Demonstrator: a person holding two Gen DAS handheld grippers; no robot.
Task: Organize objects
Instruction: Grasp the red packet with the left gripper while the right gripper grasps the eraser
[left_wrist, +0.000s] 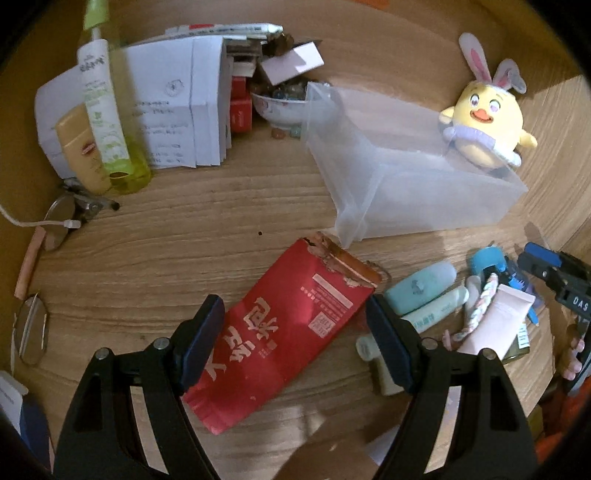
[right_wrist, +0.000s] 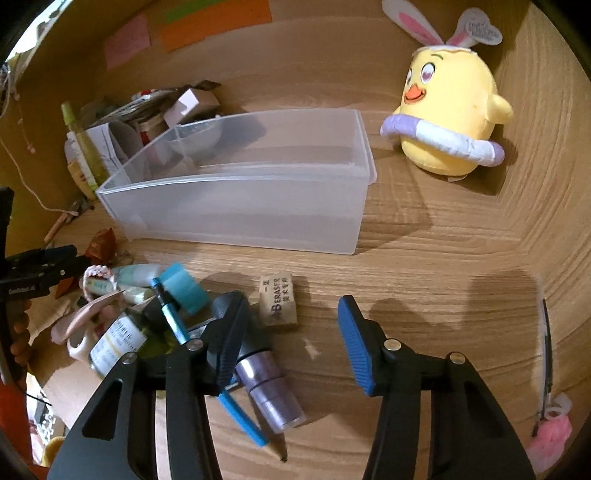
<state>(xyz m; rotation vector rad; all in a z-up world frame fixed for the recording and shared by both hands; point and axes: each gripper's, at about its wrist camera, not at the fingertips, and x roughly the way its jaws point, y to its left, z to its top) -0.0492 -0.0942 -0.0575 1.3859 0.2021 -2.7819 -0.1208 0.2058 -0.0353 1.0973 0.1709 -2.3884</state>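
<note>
My left gripper (left_wrist: 293, 332) stands open over a torn red packet (left_wrist: 291, 332) that lies flat on the wooden desk, its pads near the packet's two long edges. My right gripper (right_wrist: 291, 332) is open above the desk; a small tan eraser (right_wrist: 279, 302) lies just past its tips, and a purple cylinder (right_wrist: 271, 387) and a blue pencil (right_wrist: 173, 321) lie by its left finger. A clear plastic bin (left_wrist: 406, 177) (right_wrist: 236, 177) stands empty behind both. To the right of the red packet is a pile of tubes (left_wrist: 424, 291), with one of the right gripper's fingers (left_wrist: 543, 258) beyond it.
A yellow plush chick (left_wrist: 487, 122) (right_wrist: 450, 110) sits at the back right. Papers (left_wrist: 177, 122), a green bottle (left_wrist: 107, 122) and a bowl of stones (left_wrist: 280, 107) crowd the back left. Glasses (left_wrist: 33, 328) lie at the left edge, a pink trinket (right_wrist: 550, 439) at the right.
</note>
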